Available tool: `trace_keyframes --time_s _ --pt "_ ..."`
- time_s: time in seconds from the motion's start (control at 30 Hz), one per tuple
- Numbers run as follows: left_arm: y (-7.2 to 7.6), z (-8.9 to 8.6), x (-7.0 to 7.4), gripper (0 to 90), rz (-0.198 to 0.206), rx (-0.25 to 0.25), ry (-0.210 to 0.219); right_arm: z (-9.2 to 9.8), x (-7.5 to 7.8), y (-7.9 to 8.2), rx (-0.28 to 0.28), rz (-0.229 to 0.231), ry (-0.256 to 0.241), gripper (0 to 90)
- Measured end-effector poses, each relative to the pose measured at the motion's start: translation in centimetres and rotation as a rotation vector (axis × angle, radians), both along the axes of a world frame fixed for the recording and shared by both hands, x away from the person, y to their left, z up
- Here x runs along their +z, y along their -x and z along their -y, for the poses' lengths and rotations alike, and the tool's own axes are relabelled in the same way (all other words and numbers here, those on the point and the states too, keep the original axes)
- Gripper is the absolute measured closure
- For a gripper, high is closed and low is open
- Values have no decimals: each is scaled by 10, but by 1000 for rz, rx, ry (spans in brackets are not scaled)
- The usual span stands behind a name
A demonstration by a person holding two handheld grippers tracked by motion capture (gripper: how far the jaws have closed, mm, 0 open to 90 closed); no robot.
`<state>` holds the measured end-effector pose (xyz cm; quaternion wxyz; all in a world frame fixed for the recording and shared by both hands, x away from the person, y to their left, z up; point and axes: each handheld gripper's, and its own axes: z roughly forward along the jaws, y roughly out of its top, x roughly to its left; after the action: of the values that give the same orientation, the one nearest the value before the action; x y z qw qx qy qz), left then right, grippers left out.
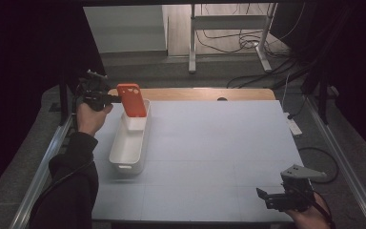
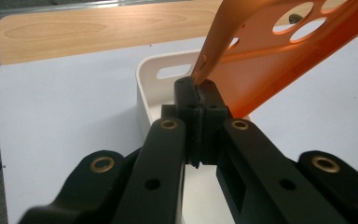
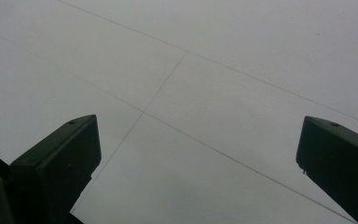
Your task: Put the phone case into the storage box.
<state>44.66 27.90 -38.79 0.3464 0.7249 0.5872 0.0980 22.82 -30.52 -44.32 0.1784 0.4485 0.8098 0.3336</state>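
My left gripper [image 1: 116, 99] is clamped tight on the edge of one orange phone case [image 1: 131, 100], its jaws pressed together with only the thin plastic rim between them. I hold the case up on edge at the far left of the table, above the far end of the one white bin [image 1: 129, 144]. The bin is long and narrow, running near to far, with a handle slot in each end wall. Something white lies in its far end beneath the case, but I cannot tell what it is; the near part of the bin looks bare.

The left gripper view adds detail: the case [image 2: 279, 60] has round camera cut-outs near its top corner, and the bin's end slot [image 2: 173, 71] shows just past my jaws.

My right gripper [image 1: 267, 196] hangs at the near right corner of the white tabletop [image 1: 219, 143], well apart from the bin. Its jaws stand wide apart with nothing between them. In the right gripper view, thin seam lines cross the white tabletop [image 3: 191, 70].
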Motion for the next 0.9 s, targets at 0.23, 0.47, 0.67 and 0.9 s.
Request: trace_keyframes --time_s 0.23,0.47,0.67,0.9 --pt "-6 4 -10 890 -19 2 -13 0 0 0 5 -1 2 0" --pt "-9 6 -18 890 -35 8 -24 0 0 0 10 -3 5 0" --pt "-13 8 -25 890 -48 11 -39 -1 0 0 13 -3 8 0" --pt "-16 10 -35 890 -67 23 -50 -1 0 0 16 -2 8 1"
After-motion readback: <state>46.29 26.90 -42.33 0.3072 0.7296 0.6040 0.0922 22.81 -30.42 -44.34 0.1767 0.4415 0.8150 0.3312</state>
